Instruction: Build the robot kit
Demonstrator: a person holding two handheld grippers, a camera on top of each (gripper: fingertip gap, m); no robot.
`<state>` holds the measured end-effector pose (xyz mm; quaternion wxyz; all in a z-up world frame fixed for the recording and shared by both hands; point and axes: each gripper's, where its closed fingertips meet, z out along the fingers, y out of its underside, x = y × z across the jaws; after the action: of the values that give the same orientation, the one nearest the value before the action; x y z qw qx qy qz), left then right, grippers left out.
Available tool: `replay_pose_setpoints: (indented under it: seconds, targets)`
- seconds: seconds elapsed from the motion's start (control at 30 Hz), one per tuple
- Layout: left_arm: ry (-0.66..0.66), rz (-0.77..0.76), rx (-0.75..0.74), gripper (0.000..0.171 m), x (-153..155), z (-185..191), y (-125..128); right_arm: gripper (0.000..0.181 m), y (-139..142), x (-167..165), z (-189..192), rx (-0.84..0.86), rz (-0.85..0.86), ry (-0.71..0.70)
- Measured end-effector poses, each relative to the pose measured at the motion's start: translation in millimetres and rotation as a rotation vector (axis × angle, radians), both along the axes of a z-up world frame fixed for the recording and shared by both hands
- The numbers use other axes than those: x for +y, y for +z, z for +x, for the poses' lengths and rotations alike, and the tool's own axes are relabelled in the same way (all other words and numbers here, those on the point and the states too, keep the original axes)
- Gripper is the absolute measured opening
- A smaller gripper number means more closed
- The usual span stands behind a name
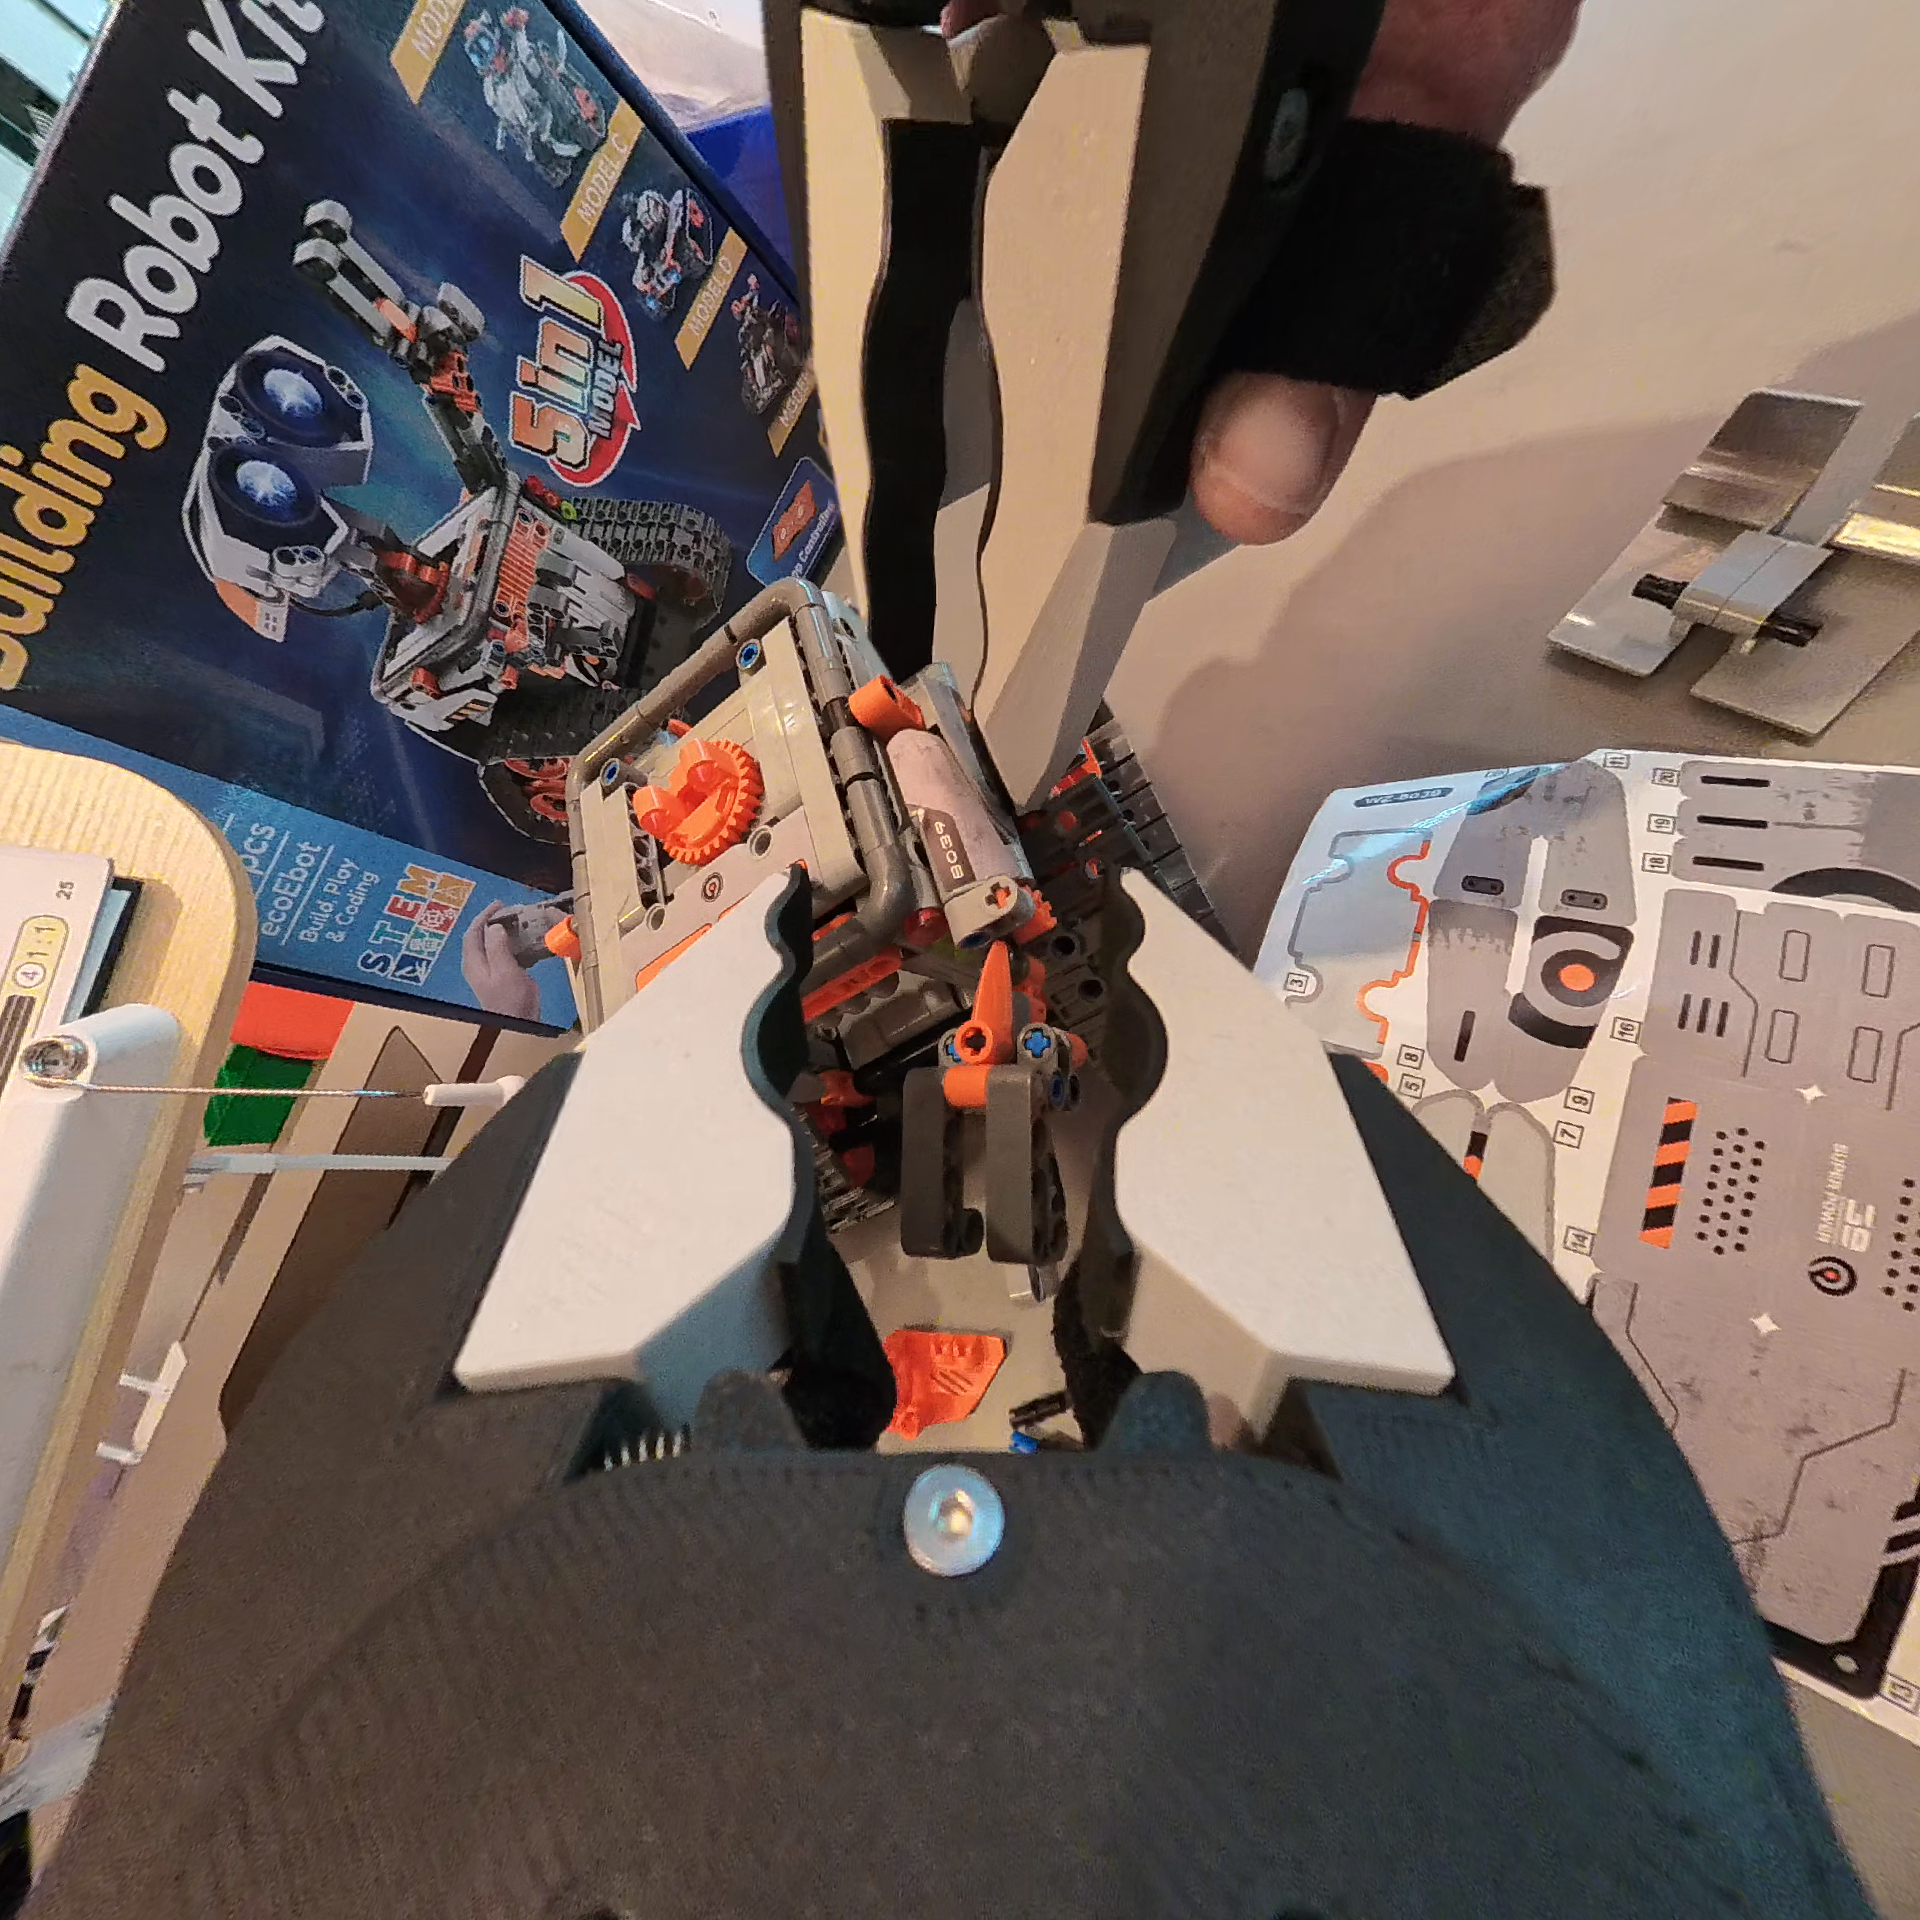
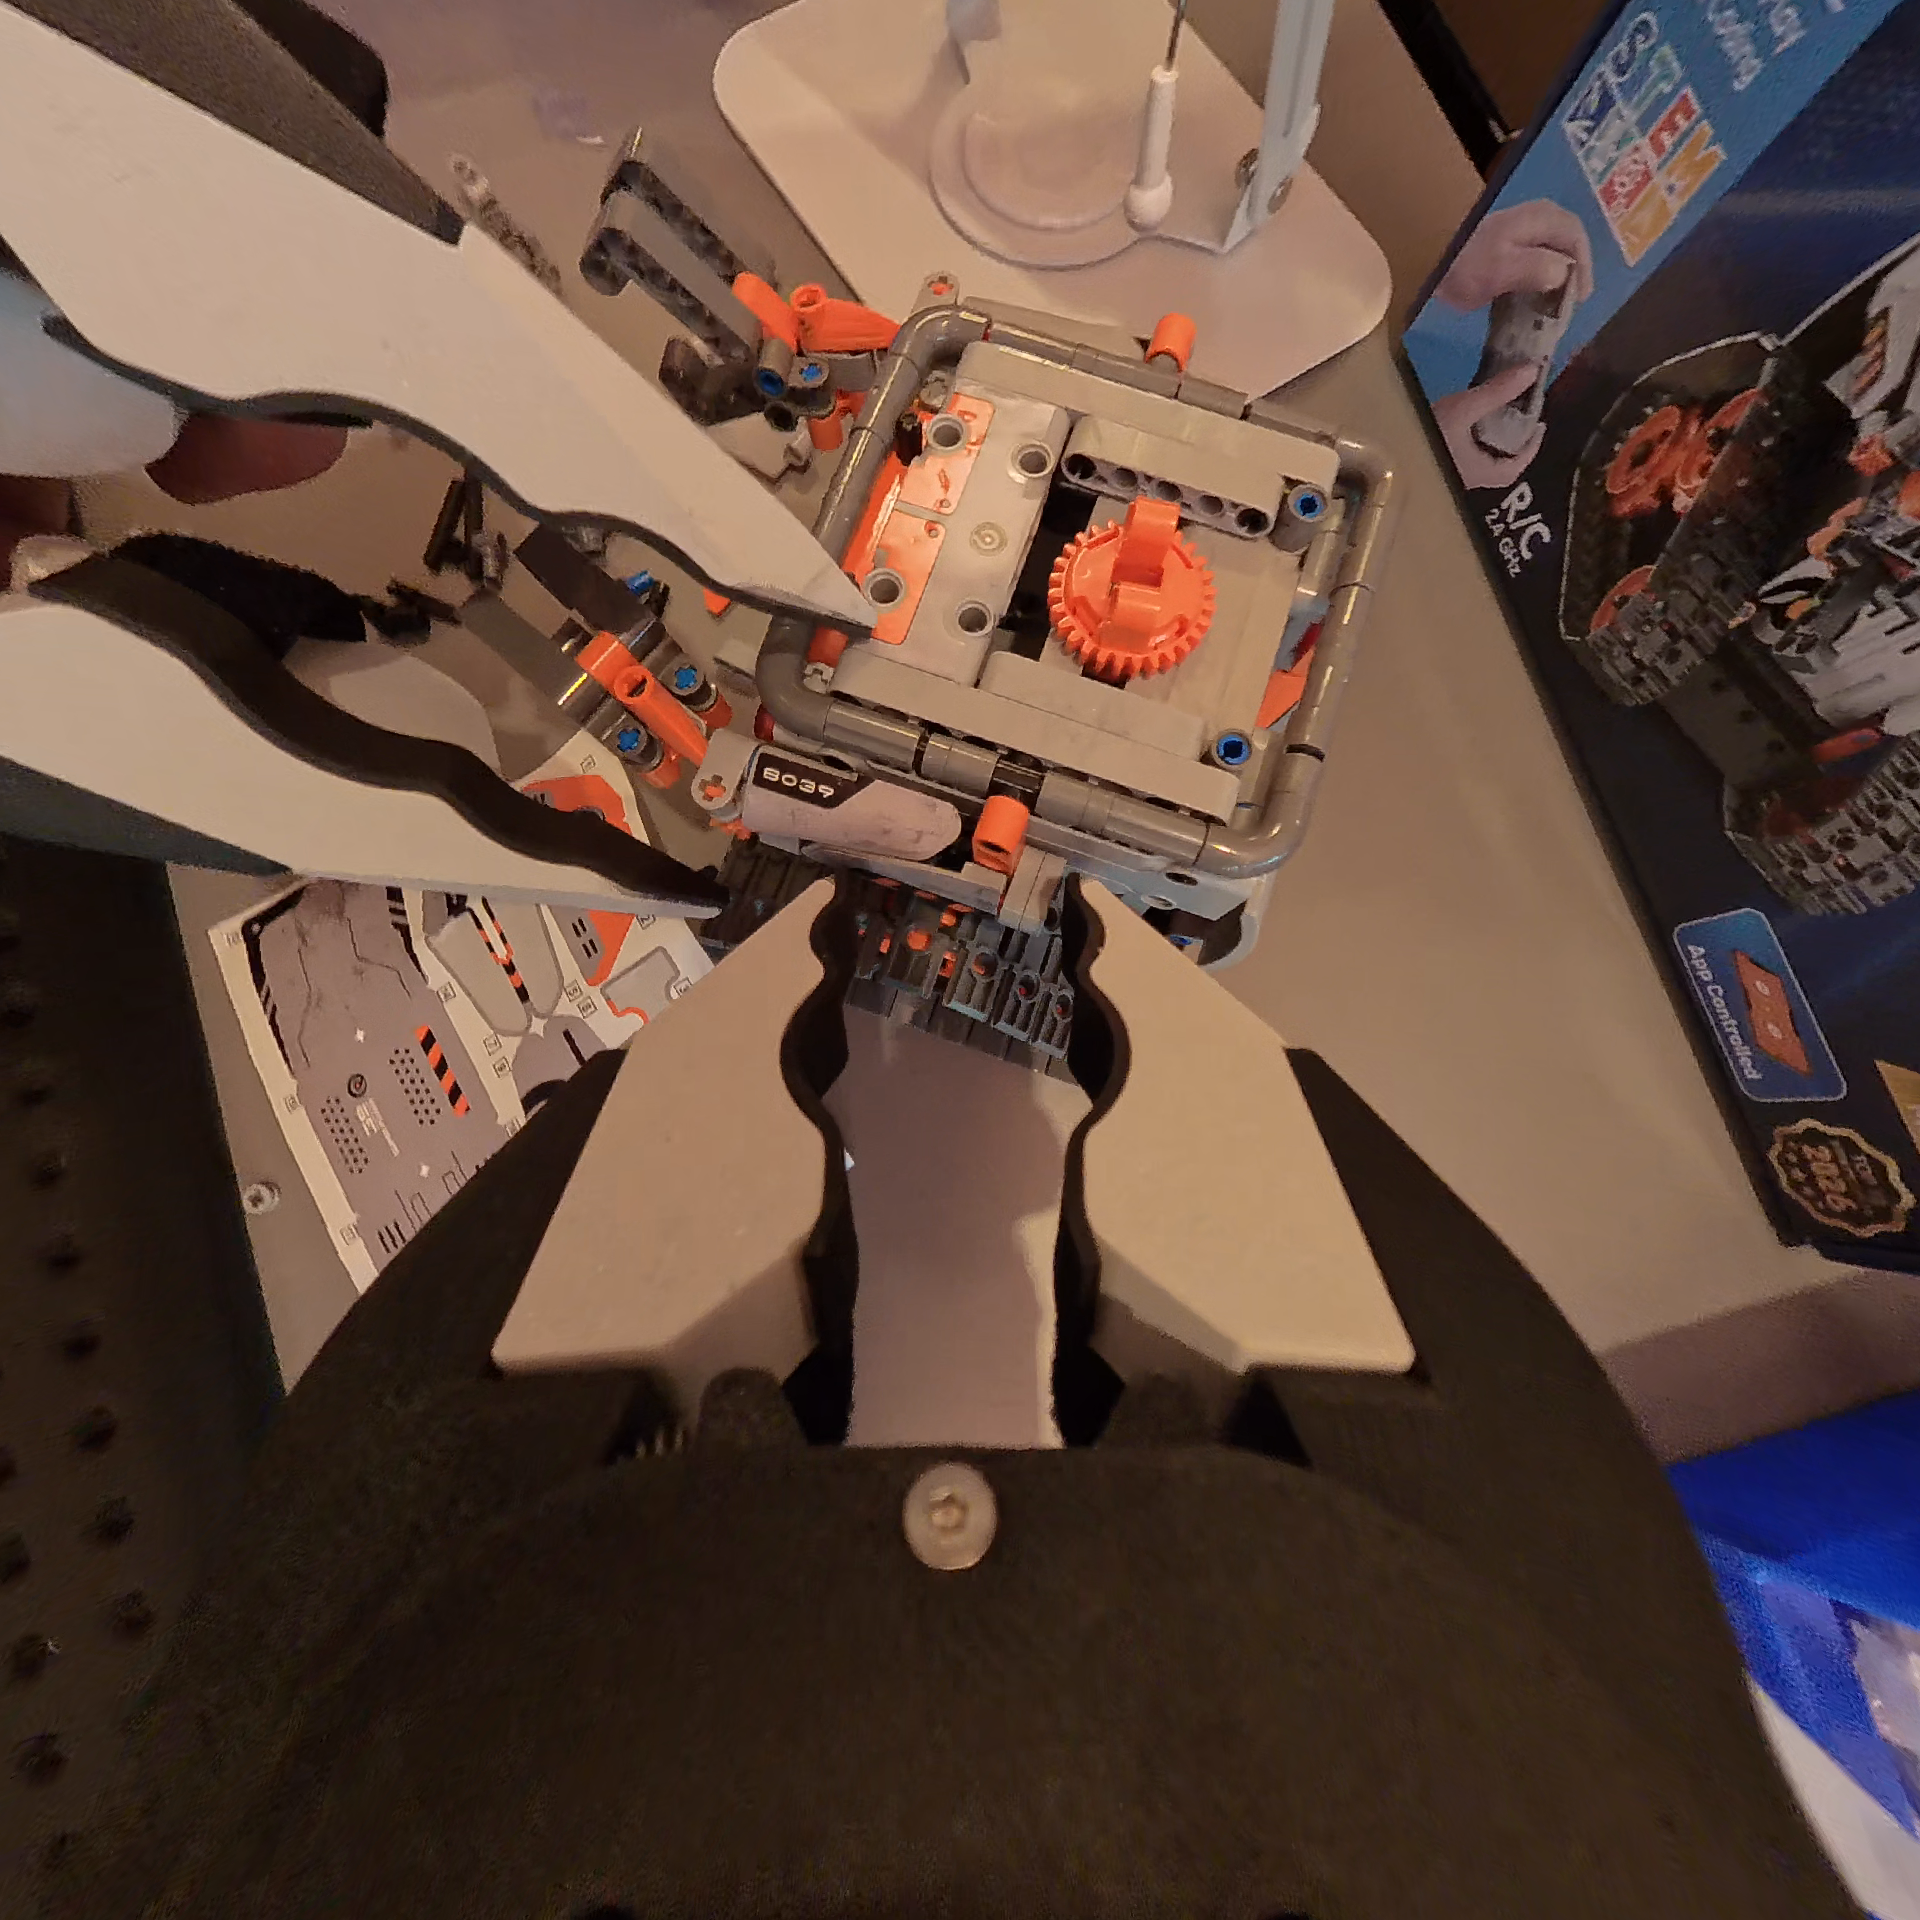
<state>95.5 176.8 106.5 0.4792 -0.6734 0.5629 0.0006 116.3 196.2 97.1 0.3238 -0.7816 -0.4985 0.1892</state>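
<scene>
A grey and orange brick-built robot model (image 1: 727, 748) with an orange gear (image 1: 701, 800) on top sits tilted between both grippers. My left gripper (image 1: 961, 888) has its fingers closed around the model's front corner, with a dark grey arm piece (image 1: 987, 1153) between them. In the right wrist view the left gripper (image 2: 790, 758) comes in from the left, one tip on the model's top (image 2: 1091, 707) and one on its black track. My right gripper (image 2: 956, 894) grips the model's track side. It shows from above in the left wrist view (image 1: 971, 707), held by a gloved hand (image 1: 1268, 457).
The blue kit box (image 1: 312, 416) stands behind the model, to the right in the right wrist view (image 2: 1714, 520). A sticker sheet (image 1: 1662, 1039) lies on the table beside it. A white stand base (image 2: 1039, 156), loose dark beams (image 2: 655, 260) and grey plates (image 1: 1745, 582) lie nearby. The tips of both grippers are at nearly the same place.
</scene>
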Motion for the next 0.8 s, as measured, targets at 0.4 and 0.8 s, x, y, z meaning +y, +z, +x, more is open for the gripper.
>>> replay_pose_setpoints:
  seconds: [0.4,0.8]
  targets:
    - [-0.029,0.014,0.001,0.055,0.8,-2.6,-0.8,0.041,3.1,4.6,2.0,0.041,0.001,-0.088]
    - [-0.045,0.012,-0.013,0.054,1.7,-3.0,-0.1,0.036,9.5,20.2,21.3,0.187,-0.011,-0.134]
